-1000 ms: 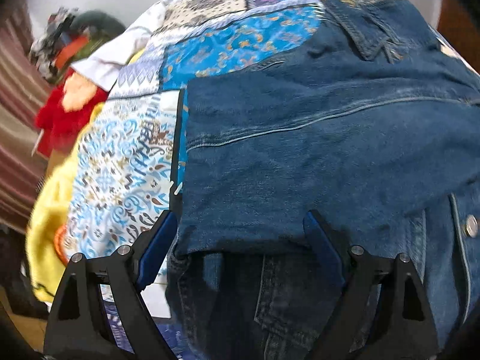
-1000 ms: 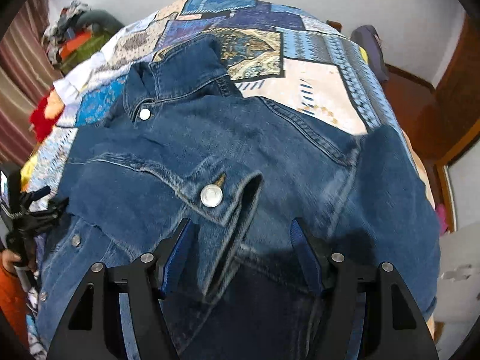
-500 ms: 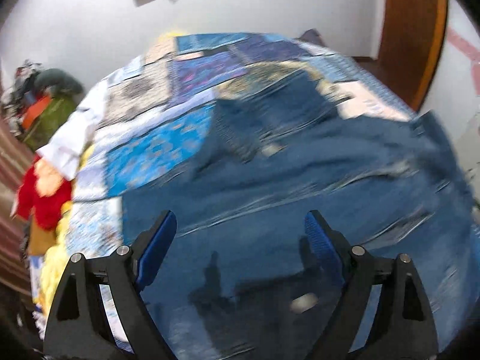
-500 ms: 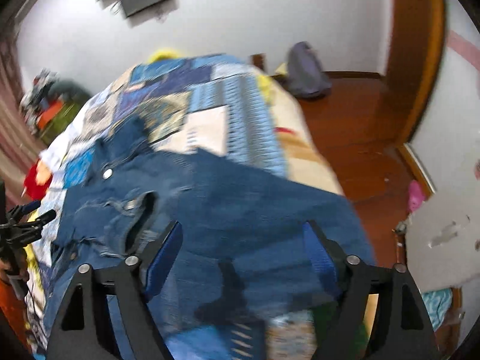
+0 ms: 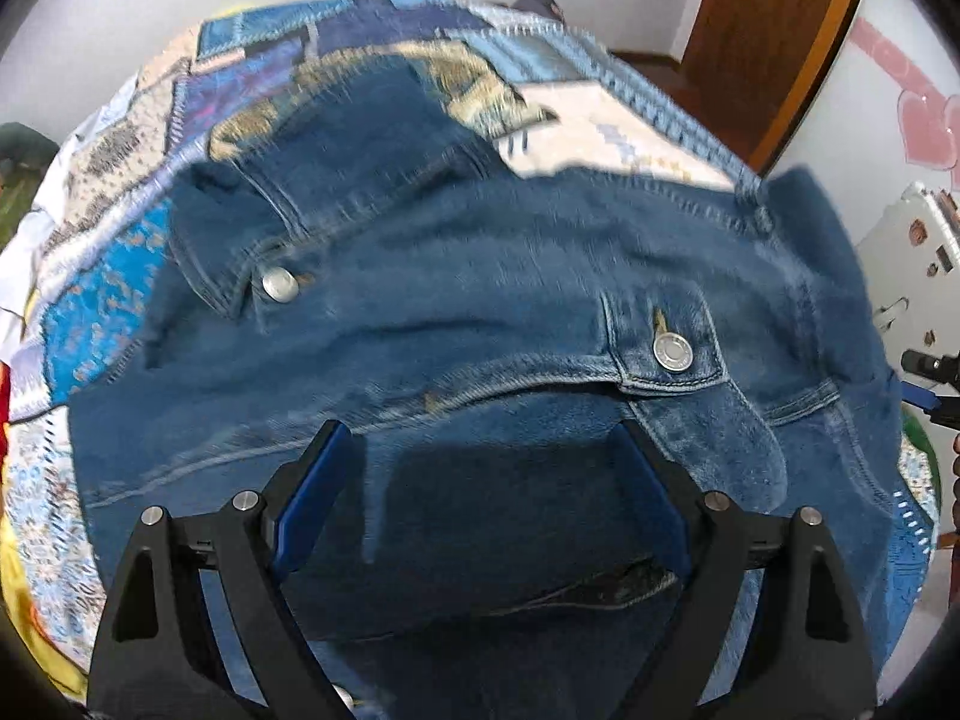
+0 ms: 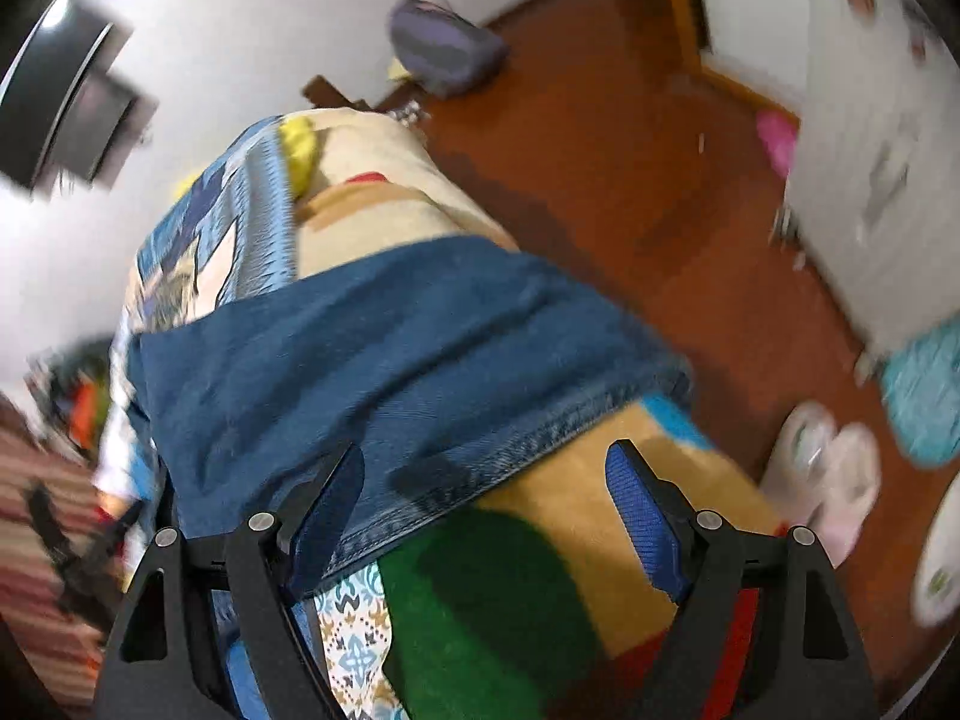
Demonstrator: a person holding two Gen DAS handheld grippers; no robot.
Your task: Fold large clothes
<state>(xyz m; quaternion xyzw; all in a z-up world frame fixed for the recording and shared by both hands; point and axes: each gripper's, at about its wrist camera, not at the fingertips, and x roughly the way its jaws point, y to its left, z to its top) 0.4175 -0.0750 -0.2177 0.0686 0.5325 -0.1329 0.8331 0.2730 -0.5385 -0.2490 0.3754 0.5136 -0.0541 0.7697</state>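
A dark blue denim jacket [image 5: 480, 300] lies spread on a patchwork quilt [image 5: 108, 306], its collar at the far side and two metal buttons showing. My left gripper [image 5: 480, 480] is open and empty above the jacket's near part. My right gripper [image 6: 486, 498] is open and empty over the right edge of the bed, where the jacket's hem [image 6: 456, 480] hangs by its left finger [image 6: 330, 504]. The right gripper also shows in the left wrist view [image 5: 930, 378] at the far right.
The bed's right side [image 6: 540, 540] drops to a red-brown wooden floor [image 6: 600, 168]. A grey bag [image 6: 444, 48] lies by the wall, pale slippers [image 6: 822, 480] near the bed. A wooden door [image 5: 768, 42] stands at the back right. The left gripper shows dimly at the left edge of the right wrist view [image 6: 72, 534].
Both grippers have lifted back from the jacket. The left now looks over the whole jacket. The right has swung to the right, past the bed's edge toward the floor.
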